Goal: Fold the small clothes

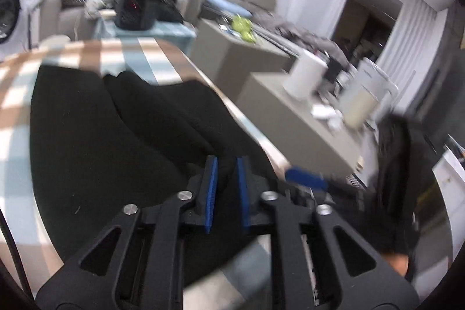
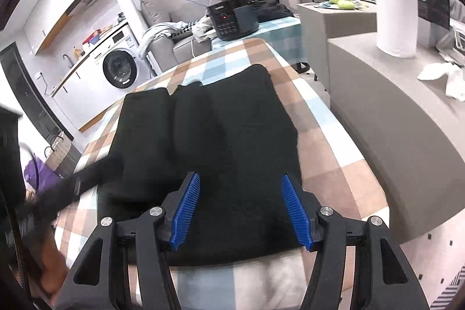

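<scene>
A black garment (image 2: 221,135) lies flat on the checked tablecloth (image 2: 328,164), with lengthwise folds at its far left. My right gripper (image 2: 241,208) is open wide over the garment's near edge, with nothing between its blue pads. In the left wrist view the garment (image 1: 101,135) fills the middle. My left gripper (image 1: 227,185) hangs low over its near right part, its pads a narrow gap apart, with black cloth showing in the gap. The right gripper's blue pad (image 1: 305,177) shows blurred to the right. The left gripper (image 2: 87,179) is a blurred dark bar at the left of the right wrist view.
A grey counter (image 2: 392,112) runs along the table's right side and carries a white paper roll (image 2: 396,22) and crumpled tissues (image 2: 444,77). A black appliance (image 2: 232,19) sits beyond the table's far end. A washing machine (image 2: 119,69) stands at the far left.
</scene>
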Action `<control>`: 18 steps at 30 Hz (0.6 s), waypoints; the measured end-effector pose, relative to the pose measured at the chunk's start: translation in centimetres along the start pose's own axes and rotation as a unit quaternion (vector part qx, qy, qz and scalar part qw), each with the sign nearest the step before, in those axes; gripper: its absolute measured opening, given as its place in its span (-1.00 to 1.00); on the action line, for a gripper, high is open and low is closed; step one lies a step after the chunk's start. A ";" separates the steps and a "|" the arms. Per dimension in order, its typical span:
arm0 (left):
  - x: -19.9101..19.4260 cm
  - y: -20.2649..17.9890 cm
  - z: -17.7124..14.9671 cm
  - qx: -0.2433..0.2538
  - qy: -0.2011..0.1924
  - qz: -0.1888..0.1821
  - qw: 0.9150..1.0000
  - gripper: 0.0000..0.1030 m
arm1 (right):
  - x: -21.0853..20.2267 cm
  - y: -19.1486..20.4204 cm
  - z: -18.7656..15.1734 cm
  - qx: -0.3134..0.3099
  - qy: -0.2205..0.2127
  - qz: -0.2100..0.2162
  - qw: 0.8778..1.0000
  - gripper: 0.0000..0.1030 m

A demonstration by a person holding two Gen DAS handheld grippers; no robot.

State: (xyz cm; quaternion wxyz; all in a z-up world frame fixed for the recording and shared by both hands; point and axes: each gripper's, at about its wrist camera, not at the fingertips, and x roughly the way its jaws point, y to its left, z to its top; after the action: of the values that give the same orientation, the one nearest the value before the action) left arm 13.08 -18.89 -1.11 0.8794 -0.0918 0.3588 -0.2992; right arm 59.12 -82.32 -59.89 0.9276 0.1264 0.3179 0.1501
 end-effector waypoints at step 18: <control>-8.7 12.8 -6.3 -0.138 -0.018 0.107 0.984 0.14 | 3.1 3.2 0.8 -0.039 0.028 0.122 0.991 0.17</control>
State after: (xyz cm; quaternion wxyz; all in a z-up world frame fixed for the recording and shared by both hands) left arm 9.76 -3.16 -5.45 0.8914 -0.1786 0.3890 -0.1489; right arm 61.32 -78.34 -59.99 0.8973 0.1237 0.3194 0.2783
